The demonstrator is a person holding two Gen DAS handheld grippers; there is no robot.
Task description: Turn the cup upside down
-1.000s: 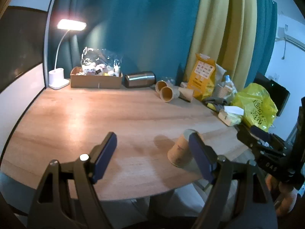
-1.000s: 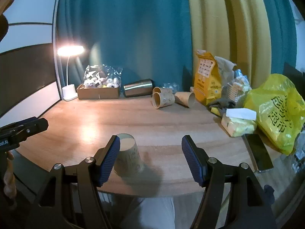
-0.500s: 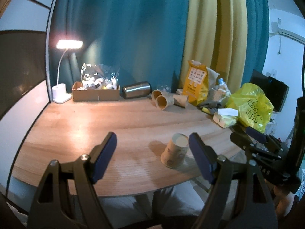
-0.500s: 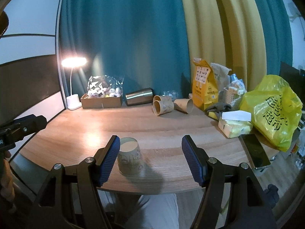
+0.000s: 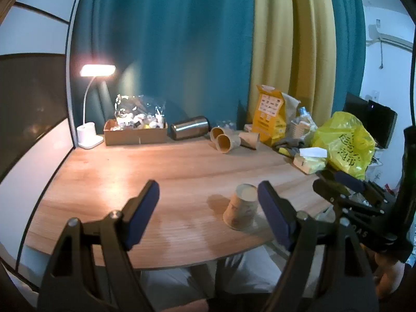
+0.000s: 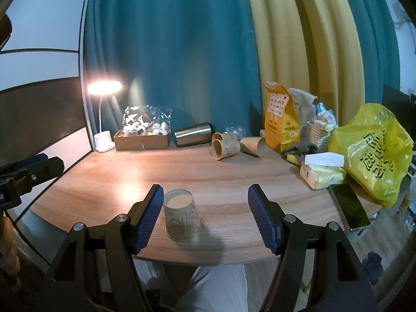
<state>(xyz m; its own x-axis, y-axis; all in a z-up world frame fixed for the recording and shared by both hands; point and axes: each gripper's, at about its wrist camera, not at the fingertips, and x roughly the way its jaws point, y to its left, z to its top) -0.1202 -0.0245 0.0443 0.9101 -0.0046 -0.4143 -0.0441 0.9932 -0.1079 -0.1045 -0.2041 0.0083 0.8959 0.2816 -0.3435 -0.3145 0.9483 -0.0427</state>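
A brown paper cup (image 6: pixel 182 217) stands upside down near the front edge of the wooden table (image 6: pixel 208 176), its white base up. It also shows in the left wrist view (image 5: pixel 240 210). My right gripper (image 6: pixel 205 217) is open and empty, held back over the table edge, with its left finger (image 6: pixel 148 218) just beside the cup, apart from it. My left gripper (image 5: pixel 208 214) is open and empty, with the cup just inside its right finger (image 5: pixel 273 218). The right gripper (image 5: pixel 348 189) shows at the right of the left wrist view.
At the back stand a lit desk lamp (image 6: pixel 104 119), a cardboard box (image 6: pixel 141 140), a steel tumbler on its side (image 6: pixel 192 137) and three paper cups lying down (image 6: pixel 226 147). A yellow bag (image 6: pixel 374 153), tissues (image 6: pixel 322 171) and a phone (image 6: pixel 349 206) fill the right.
Both grippers have drawn back and up from the table, so the upside-down cup looks farther away. The cup has not moved. Both stay open.
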